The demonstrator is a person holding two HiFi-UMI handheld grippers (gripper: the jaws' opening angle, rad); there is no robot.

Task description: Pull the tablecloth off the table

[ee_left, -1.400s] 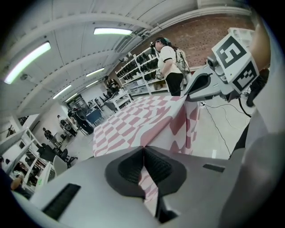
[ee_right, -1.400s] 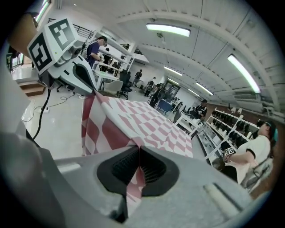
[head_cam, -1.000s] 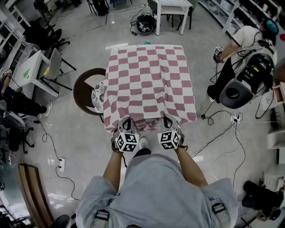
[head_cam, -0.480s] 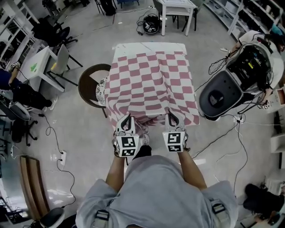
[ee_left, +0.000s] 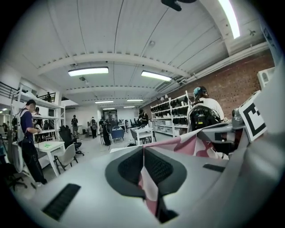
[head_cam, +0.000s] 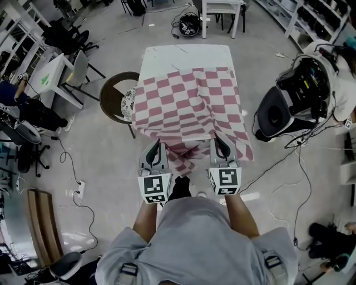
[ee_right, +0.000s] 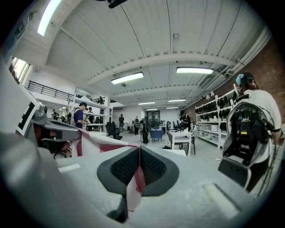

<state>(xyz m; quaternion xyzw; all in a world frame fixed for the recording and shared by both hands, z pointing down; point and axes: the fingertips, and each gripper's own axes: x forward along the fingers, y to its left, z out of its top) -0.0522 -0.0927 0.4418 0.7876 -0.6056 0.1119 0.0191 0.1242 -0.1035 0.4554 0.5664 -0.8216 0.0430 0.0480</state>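
Note:
A red-and-white checked tablecloth [head_cam: 189,103] lies partly on a white square table [head_cam: 186,55], whose far strip is bare. The cloth's near edge hangs off toward me, stretched between my two grippers. My left gripper [head_cam: 155,148] is shut on the cloth's near left corner; a pinched fold of the tablecloth [ee_left: 149,187] shows between its black pads. My right gripper [head_cam: 218,143] is shut on the near right corner, with a strip of the tablecloth [ee_right: 136,182] squeezed between its pads. Both grippers sit side by side in front of my chest.
A round dark chair [head_cam: 114,100] with a patterned cushion stands left of the table. A person with a large black backpack rig [head_cam: 295,100] stands at the right. Cables [head_cam: 278,167] trail on the floor. A second white table [head_cam: 222,11] is beyond, and desks and chairs stand at the left.
Both grippers have pulled back toward me with the cloth. The cloth has slid off the far side, baring a white strip of tabletop. The person at right has moved closer.

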